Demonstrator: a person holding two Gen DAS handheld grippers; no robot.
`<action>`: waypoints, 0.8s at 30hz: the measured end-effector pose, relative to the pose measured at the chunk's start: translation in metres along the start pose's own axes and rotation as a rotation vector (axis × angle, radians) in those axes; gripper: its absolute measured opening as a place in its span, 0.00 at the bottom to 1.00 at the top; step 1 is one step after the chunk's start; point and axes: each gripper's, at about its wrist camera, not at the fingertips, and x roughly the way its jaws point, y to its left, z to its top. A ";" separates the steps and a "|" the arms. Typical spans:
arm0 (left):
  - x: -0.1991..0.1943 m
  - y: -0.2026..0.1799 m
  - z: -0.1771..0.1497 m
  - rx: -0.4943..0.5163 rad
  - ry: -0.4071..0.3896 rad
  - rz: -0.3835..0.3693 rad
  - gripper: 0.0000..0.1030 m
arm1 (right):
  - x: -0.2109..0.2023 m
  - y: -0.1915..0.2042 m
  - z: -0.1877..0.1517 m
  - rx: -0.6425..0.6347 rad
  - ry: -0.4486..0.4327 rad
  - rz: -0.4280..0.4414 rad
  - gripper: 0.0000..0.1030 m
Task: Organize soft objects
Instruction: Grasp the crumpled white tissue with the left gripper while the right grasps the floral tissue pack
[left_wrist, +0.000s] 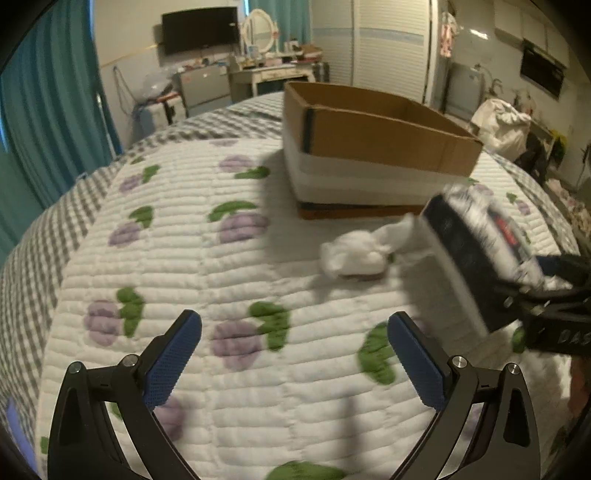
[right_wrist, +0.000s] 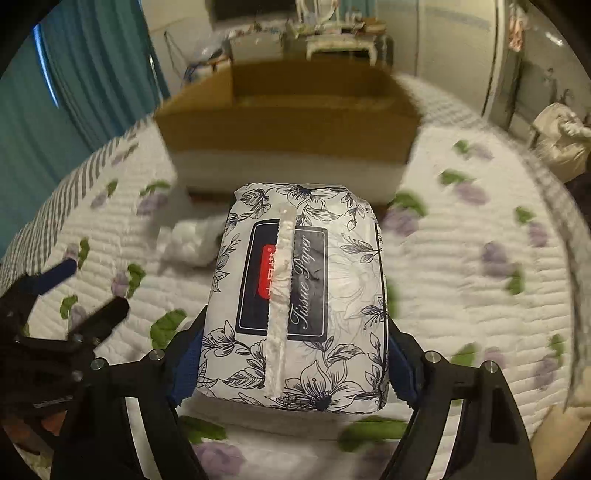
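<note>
**Tissue pack gripped and pointed at the box**

The right gripper (right_wrist: 295, 369) has its fingers clamped on the sides of the tissue pack (right_wrist: 299, 291), which sits raised off the quilt (right_wrist: 461, 295) and just in front of the cardboard box (right_wrist: 288, 122). From the left wrist view the same pack (left_wrist: 476, 240) appears tilted, to the right of the box (left_wrist: 369, 133). The left gripper (left_wrist: 293, 354) has its fingers spread wide apart with nothing between them, low over the quilt and well short of the box.

Judging by the task, the step in hand is carrying the pack into the box. To do it well, lift enough that the pack's front edge clears the near wall, keep it level, and release only once it is over the open interior — a squashy pack can sag or slip if the squeeze loosens early.

The pack is a plump plastic-wrapped block, white with dark floral print and a serrated seam along its top. A crumpled white wad (left_wrist: 354, 254) lies on the quilt in front of the box. The quilt is ribbed and soft; the box is stiff, open-topped cardboard.
</note>
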 end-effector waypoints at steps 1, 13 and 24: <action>0.001 -0.003 0.002 0.004 -0.002 -0.004 0.99 | -0.007 -0.005 0.003 0.004 -0.020 -0.011 0.79; 0.064 -0.042 0.034 0.000 0.073 -0.018 0.71 | 0.008 -0.066 0.025 0.091 -0.053 -0.143 0.79; 0.063 -0.041 0.032 -0.018 0.103 -0.053 0.45 | 0.013 -0.072 0.023 0.101 -0.054 -0.108 0.79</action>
